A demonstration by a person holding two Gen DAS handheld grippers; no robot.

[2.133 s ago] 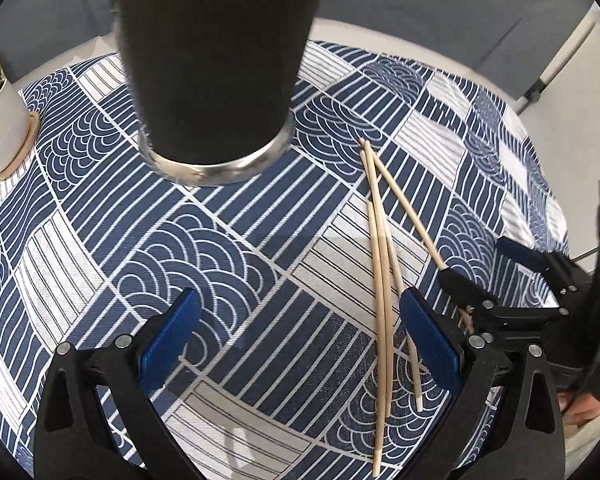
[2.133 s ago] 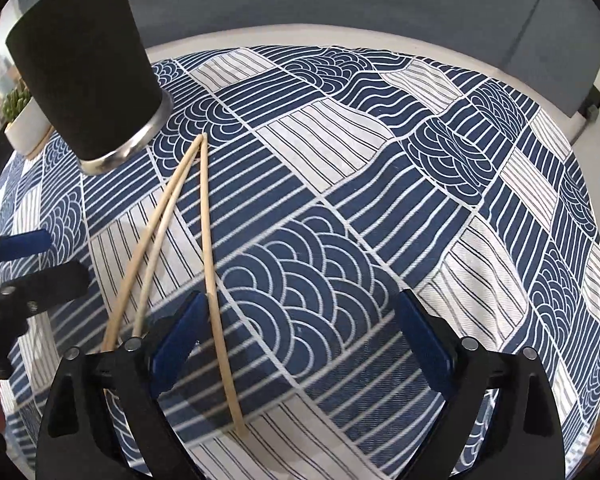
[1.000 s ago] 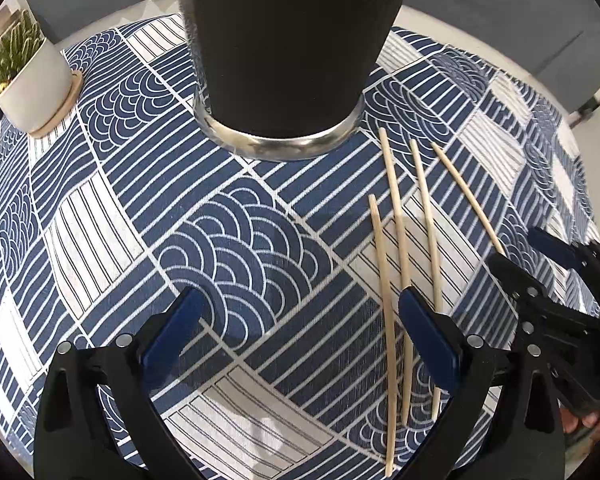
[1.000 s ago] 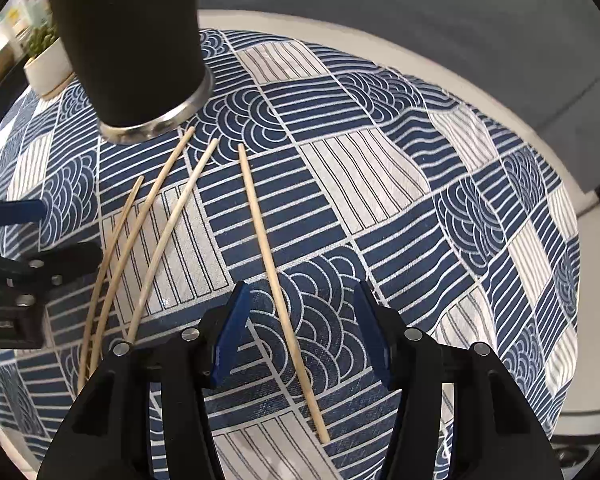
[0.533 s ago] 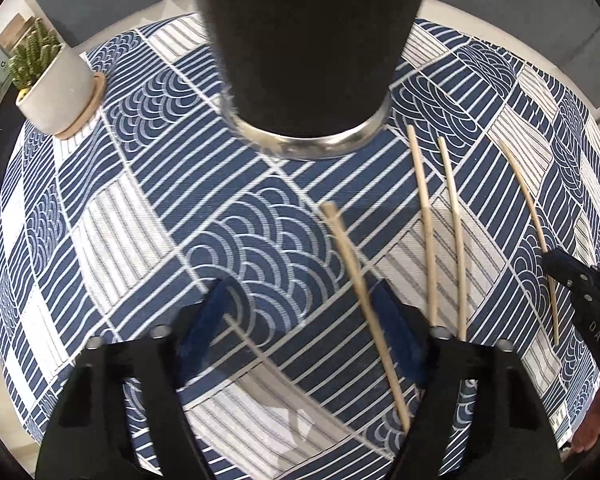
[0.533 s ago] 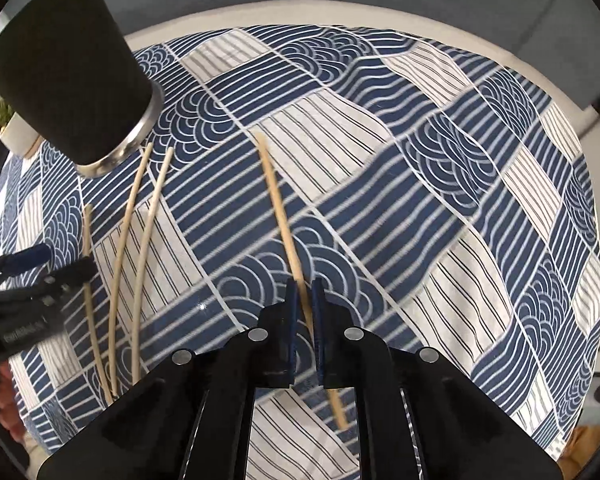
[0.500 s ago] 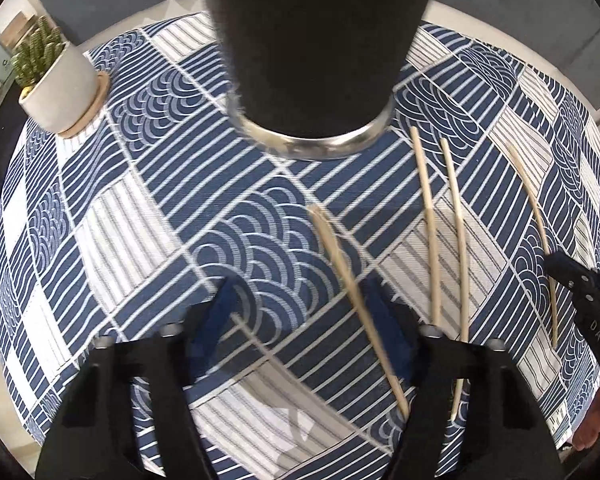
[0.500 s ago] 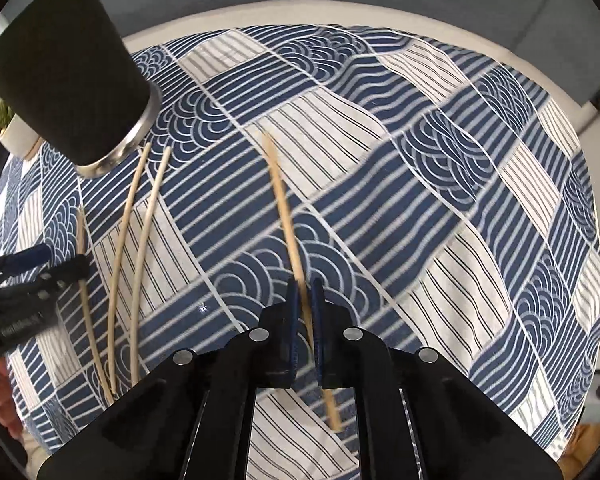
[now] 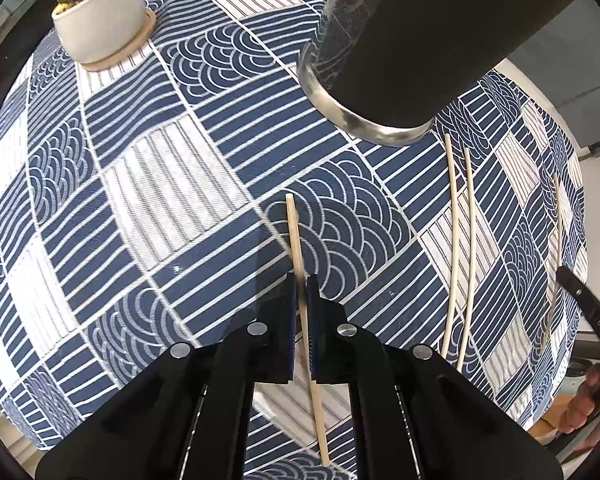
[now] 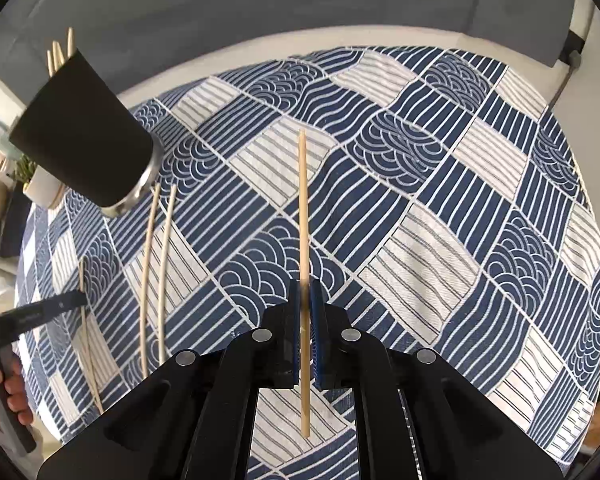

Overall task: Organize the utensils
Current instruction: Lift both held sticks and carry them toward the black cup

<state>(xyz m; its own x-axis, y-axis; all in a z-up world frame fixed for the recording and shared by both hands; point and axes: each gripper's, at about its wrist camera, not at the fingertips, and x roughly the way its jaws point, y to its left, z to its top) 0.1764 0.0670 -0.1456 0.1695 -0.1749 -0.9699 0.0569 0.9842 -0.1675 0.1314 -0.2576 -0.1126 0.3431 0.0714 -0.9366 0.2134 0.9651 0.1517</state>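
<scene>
Left wrist view. The black holder cup [image 9: 420,40] is cut off at the top edge, so its mouth is hidden; only its matte wall and bright metal base ring show. The right gripper [image 9: 592,320] enters at the right edge as a dark sliver, its fingertips out of frame. The left gripper [image 9: 301,292] has its blue-padded jaws pressed together on a thin wooden chopstick [image 9: 294,232], which runs from beyond the fingertips back between the black arms; the part between the pads is blurred. Two more loose chopsticks [image 9: 460,240] lie side by side on the tablecloth [image 9: 160,184] to the right, near the cup's base. The cloth is woven, with navy and white wave and stripe patches. A potted cactus [image 9: 100,12] in a white pot stands on a round wooden coaster at upper left.

Right wrist view. The right gripper [image 10: 305,300] is clamped on a second chopstick [image 10: 303,200], a straight pale rod pointing ahead, blurred at the pads. The cup [image 10: 84,136] stands at left, stick tips showing above its rim. The left gripper [image 10: 40,312] and a hand [image 10: 4,392] are partly cut off at the left edge.
</scene>
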